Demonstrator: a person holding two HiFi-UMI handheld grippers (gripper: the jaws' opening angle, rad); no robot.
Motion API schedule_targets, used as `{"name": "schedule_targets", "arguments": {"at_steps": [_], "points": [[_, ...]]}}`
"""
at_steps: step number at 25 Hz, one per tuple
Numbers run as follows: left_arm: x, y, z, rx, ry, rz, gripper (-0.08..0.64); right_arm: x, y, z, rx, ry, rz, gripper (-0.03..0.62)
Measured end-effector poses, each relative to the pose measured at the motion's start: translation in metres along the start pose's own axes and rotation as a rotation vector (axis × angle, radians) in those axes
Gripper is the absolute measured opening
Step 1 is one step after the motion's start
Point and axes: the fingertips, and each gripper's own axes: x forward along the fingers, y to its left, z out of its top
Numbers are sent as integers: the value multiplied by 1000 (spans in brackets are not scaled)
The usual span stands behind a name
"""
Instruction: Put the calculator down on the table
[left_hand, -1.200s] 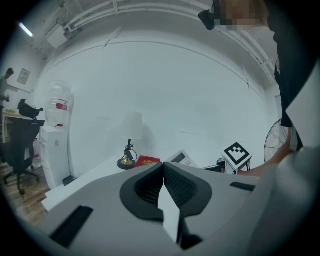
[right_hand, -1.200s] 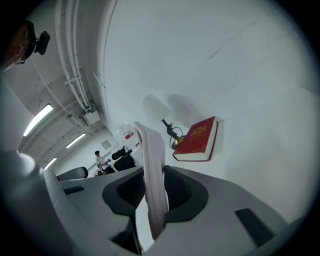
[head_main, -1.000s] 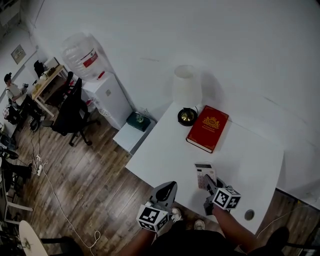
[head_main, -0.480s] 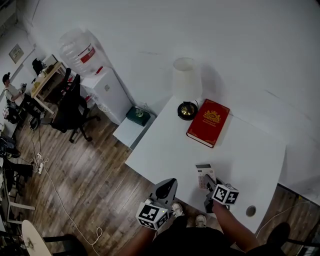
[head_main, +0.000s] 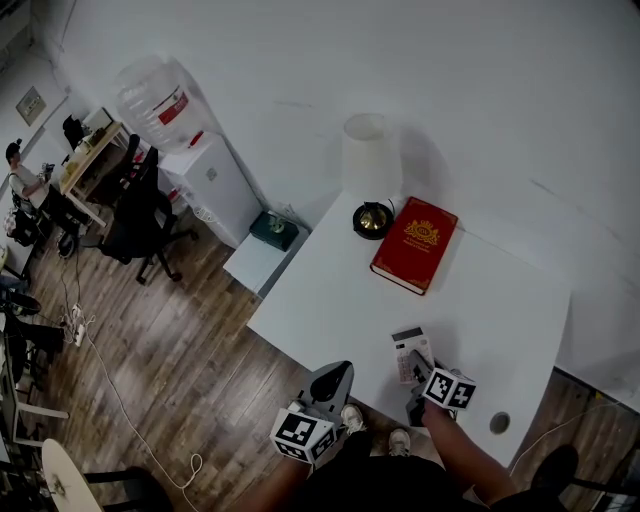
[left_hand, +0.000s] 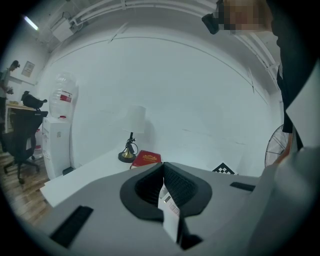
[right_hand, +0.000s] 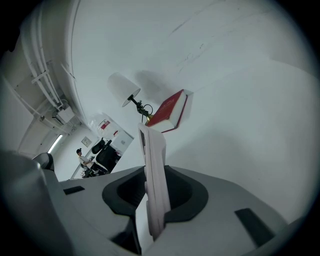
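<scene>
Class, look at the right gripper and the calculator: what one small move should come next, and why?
Probably lower the right gripper a little toward the white table before any release: its jaws clamp the calculator, which looks tilted rather than lying flat, with bare tabletop around it.

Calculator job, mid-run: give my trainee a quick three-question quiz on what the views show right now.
1. True or false: the right tool grips the calculator.
2. Pick one: what lies beside the lamp on the table? A. red book B. mug C. laptop
3. One word: do the left tool jaws stand apart or together?

Key: 1 true; 2 A; 3 together.
</scene>
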Motion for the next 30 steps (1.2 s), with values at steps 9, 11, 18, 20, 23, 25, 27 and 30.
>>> {"name": "schedule_targets", "arguments": {"at_steps": [9, 11, 18, 20, 23, 25, 27, 30], "points": [[-6, -2, -7, -4, 7, 3, 20, -3, -14, 3, -106, -13, -97, 151], [-6, -3, -7, -2, 4, 3, 20, -5, -17, 6, -147, -11, -121, 173], [-6, -4, -13, -14, 15, 0, 20, -10, -27, 9, -324, 7, -211, 255], [-6, -5, -12, -14, 15, -2, 20, -12, -32, 10, -345, 14, -233, 278], [-4, -6, -11, -13, 7, -3, 20, -14, -43, 9, -348, 33, -254, 292], [-2, -8, -11, -14, 1, -6, 20, -14, -50, 8, -357, 44, -271, 295], [-1, -9, -12, -14, 1, -12, 20, -15, -53, 7, -374, 48, -286, 268], [-1, -9, -14, -16, 3, -17, 19, -17, -53, 7, -389, 47, -295, 269]]}}
